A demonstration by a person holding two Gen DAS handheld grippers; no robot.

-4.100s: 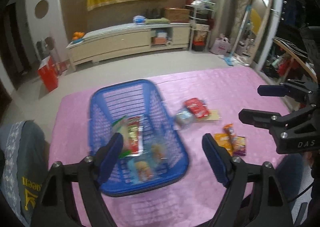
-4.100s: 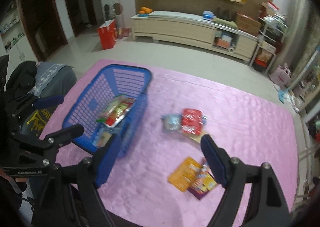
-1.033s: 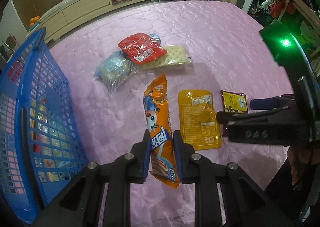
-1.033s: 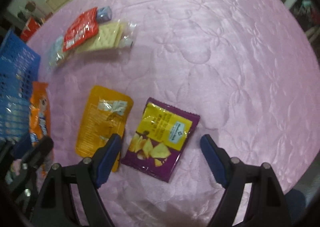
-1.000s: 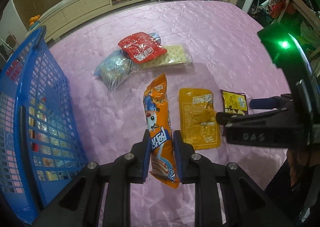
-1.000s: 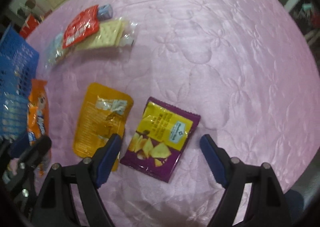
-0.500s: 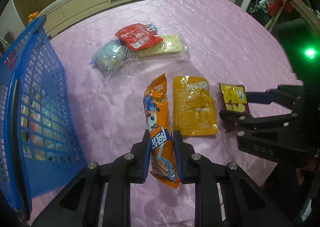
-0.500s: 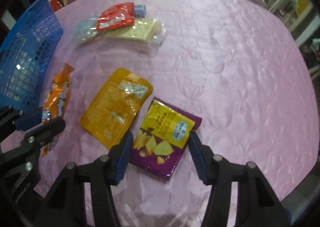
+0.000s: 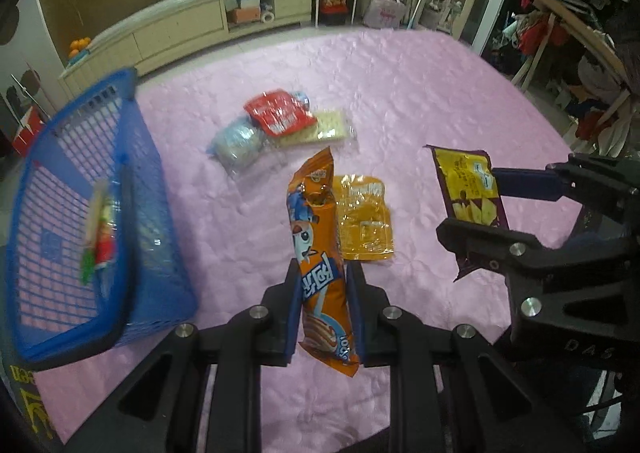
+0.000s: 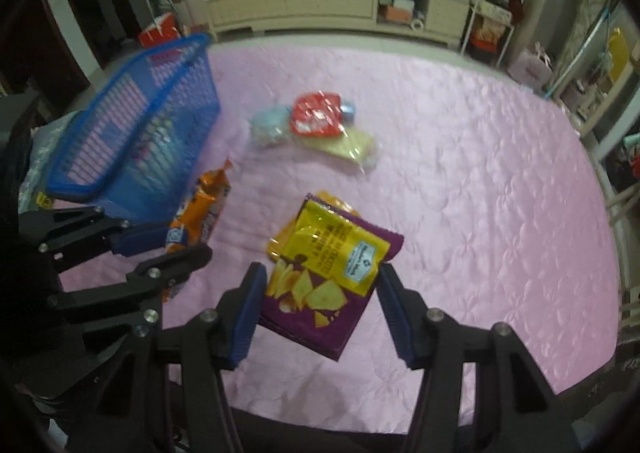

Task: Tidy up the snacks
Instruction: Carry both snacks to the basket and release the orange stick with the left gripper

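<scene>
My left gripper [image 9: 323,273] is shut on a long orange snack pack [image 9: 316,221], held up off the pink table. My right gripper [image 10: 320,277] is shut on a purple and yellow chip bag [image 10: 332,253], which hangs tilted above the table. In the left wrist view the chip bag [image 9: 470,189] sits in the right gripper [image 9: 472,209] at the right. In the right wrist view the left gripper [image 10: 184,243] shows at the left with the orange pack [image 10: 208,197]. A blue basket [image 9: 132,157] holding several snacks stands at the left, its rim [image 10: 132,101] close to the left gripper.
A yellow pouch [image 9: 364,221] lies flat on the pink cloth between the grippers. Farther back lie a red pouch [image 9: 278,115], a cracker pack [image 9: 324,129] and a pale blue pack [image 9: 236,141]. The table's right edge [image 10: 608,213] and a long cabinet [image 10: 332,9] lie beyond.
My right gripper closed on the purple chip bag and lifted it off the table. My left gripper rose with the orange pack, and both views pulled back from the cloth.
</scene>
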